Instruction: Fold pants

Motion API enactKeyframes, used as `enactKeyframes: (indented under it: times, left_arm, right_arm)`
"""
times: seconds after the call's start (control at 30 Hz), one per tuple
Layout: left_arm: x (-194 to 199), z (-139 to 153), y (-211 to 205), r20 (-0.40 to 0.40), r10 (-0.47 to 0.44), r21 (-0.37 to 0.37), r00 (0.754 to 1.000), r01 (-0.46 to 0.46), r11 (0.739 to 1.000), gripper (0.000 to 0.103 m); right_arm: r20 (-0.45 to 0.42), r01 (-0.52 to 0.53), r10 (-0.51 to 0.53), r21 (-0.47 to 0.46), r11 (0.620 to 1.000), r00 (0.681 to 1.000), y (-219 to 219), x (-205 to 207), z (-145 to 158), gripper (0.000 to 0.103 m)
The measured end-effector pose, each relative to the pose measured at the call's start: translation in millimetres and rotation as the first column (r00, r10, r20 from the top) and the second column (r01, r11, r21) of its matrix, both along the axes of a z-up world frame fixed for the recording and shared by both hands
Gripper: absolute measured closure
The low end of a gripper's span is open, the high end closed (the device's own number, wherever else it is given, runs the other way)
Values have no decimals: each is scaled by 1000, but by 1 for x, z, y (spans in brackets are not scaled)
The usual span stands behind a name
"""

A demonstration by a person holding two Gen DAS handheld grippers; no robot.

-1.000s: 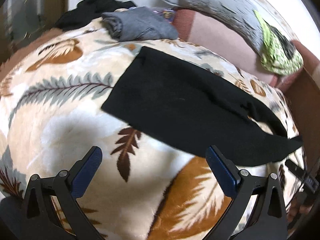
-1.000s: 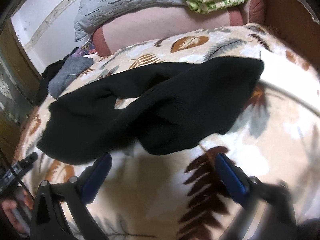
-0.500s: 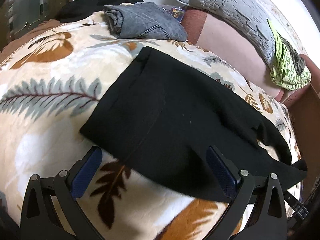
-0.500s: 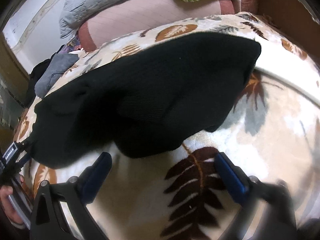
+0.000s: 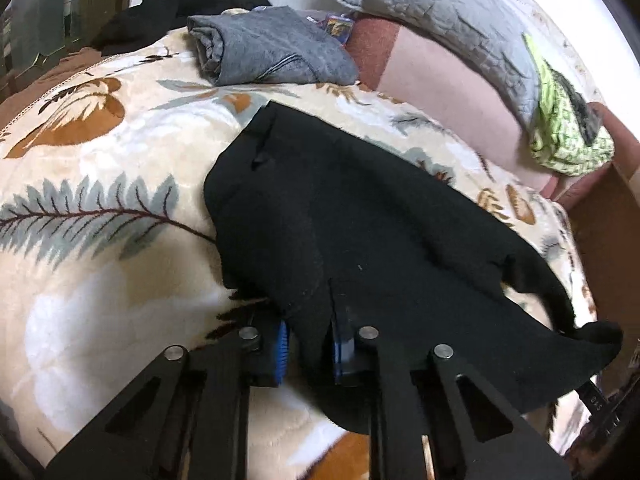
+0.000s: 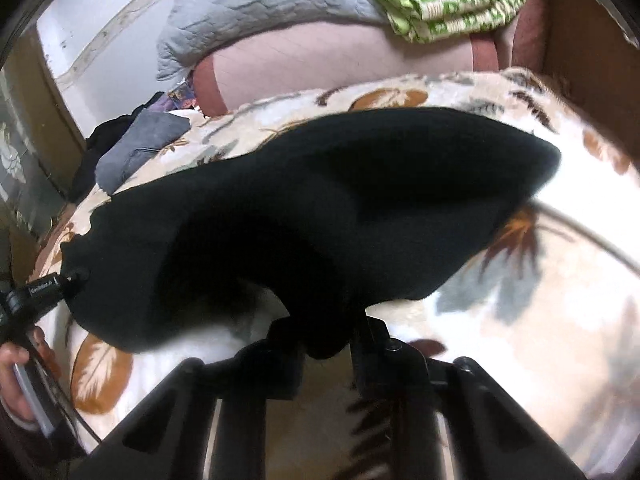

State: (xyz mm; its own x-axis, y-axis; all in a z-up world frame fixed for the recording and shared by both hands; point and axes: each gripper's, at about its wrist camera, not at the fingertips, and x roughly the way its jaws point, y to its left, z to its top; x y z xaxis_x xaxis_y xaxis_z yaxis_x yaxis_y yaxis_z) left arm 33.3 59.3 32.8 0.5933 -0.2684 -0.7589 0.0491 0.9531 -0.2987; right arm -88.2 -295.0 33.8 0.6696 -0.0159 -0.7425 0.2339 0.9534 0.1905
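Black pants [image 5: 360, 216] lie across a leaf-patterned blanket [image 5: 100, 168] on a bed. My left gripper [image 5: 310, 350] is shut on the near edge of the pants, with black cloth pinched between its blue pads [image 5: 282, 350]. In the right wrist view the same pants [image 6: 320, 208] bulge up from the blanket [image 6: 540, 320]. My right gripper [image 6: 326, 342] is shut on the near edge of the pants, and the cloth hides its pads. The other gripper's tip [image 6: 44, 292] shows at the left, at the far end of the pants.
Folded grey clothes [image 5: 264, 48] and a black garment [image 5: 176, 8] lie at the far left of the bed. A grey quilted pillow [image 5: 440, 12], a pink bolster [image 5: 452, 92] and a green patterned cloth [image 5: 568, 136] lie along the head. A brown wooden frame [image 5: 608, 248] borders the right.
Both grippers moved forward onto the near edge of the pants and shut on it. The cloth has lifted and bunched at each grip.
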Motion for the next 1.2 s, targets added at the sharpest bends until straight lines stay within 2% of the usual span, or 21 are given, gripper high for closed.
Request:
enactKeyframes:
  times: [0.17, 0.23, 0.3, 0.37, 0.47, 0.5, 0.6, 0.73, 0.87, 1.03, 1.1, 1.2]
  left_arm:
    - [-27, 21, 6, 29, -38, -3, 999, 38, 999, 91]
    - [-38, 24, 13, 20, -36, -12, 999, 36, 999, 91]
    - [-47, 24, 20, 11, -27, -12, 1000, 27, 1000, 91]
    - [-50, 20, 25, 4, -23, -8, 1000, 23, 1000, 91]
    - [-49, 0, 26, -69, -19, -22, 997, 17, 1000, 91]
    - [-49, -7, 24, -86, -14, -15, 996, 13, 1000, 91]
    - [-53, -7, 21, -63, -16, 10, 998, 16, 1000, 90]
    - [-54, -7, 19, -60, -20, 21, 998, 22, 1000, 90]
    - [-55, -9, 20, -55, -18, 31, 998, 20, 999, 90]
    - [-55, -9, 18, -52, -15, 38, 999, 17, 999, 90]
    - [-55, -9, 18, -51, -14, 42, 999, 16, 999, 90]
    - [-54, -9, 17, -49, -15, 52, 999, 18, 999, 90]
  right_arm:
    - [-4, -13, 13, 16, 1000, 1000, -1, -16, 15, 85]
    - [-18, -34, 35, 60, 998, 999, 1, -23, 16, 85]
    - [-12, -56, 58, 147, 988, 998, -3, -32, 16, 85]
    - [-29, -54, 59, 150, 987, 998, -7, -34, 10, 84]
    - [-128, 9, 2, 80, 997, 992, -11, -25, -15, 75]
    - [-152, 34, -23, 71, 997, 988, -12, -24, -20, 67]
    - [-144, 85, -70, 101, 991, 987, -22, -33, -21, 56]
    - [-135, 156, -150, 33, 987, 979, -40, -48, -6, 52]
    - [-95, 190, -180, 108, 976, 979, -63, -59, 4, 46]
    - [-81, 193, -182, 158, 968, 980, -70, -37, 11, 45]
    - [-82, 172, -161, 157, 973, 984, -65, -16, 16, 35]
    - [-100, 142, -130, 120, 983, 986, -54, 14, 17, 32]
